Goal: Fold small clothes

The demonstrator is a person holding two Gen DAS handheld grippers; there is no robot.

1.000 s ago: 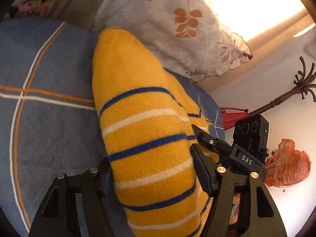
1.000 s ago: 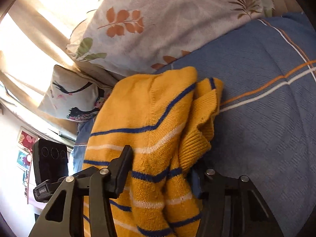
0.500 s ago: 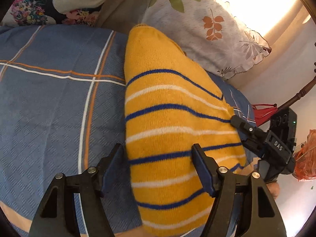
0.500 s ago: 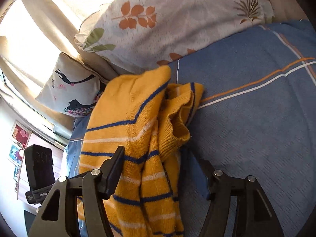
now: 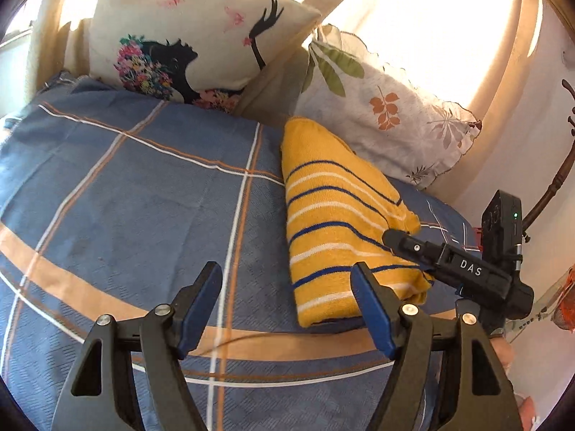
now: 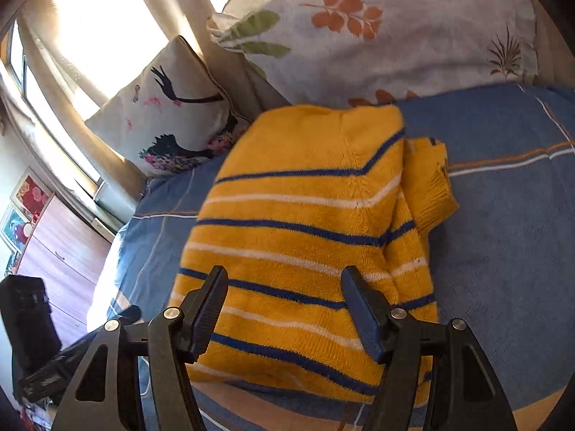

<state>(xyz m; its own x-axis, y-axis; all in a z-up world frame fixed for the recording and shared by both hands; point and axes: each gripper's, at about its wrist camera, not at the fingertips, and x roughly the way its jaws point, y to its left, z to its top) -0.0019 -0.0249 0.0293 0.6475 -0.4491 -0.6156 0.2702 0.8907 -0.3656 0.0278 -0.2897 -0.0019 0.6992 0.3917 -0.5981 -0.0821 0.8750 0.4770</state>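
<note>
A yellow knit sweater (image 5: pixel 334 212) with blue and white stripes lies folded on the blue plaid bedspread (image 5: pixel 136 201). It also fills the middle of the right wrist view (image 6: pixel 305 226), with a ribbed cuff sticking out at its right side (image 6: pixel 431 186). My left gripper (image 5: pixel 287 301) is open and empty, held left of the sweater's near end. My right gripper (image 6: pixel 284 301) is open and empty, just above the sweater's near edge. The right gripper's body shows in the left wrist view (image 5: pixel 456 265) over the sweater's right edge.
A leaf-print pillow (image 5: pixel 388 107) leans behind the sweater, and a cushion with a black silhouette print (image 5: pixel 187 36) stands left of it. A wooden dresser (image 6: pixel 61 258) stands beyond the bed's left side. A wooden coat stand (image 5: pixel 553 186) is at the right.
Both grippers have let go of the sweater and pulled back. The sweater, held up a second ago, now lies folded flat on the bed.
</note>
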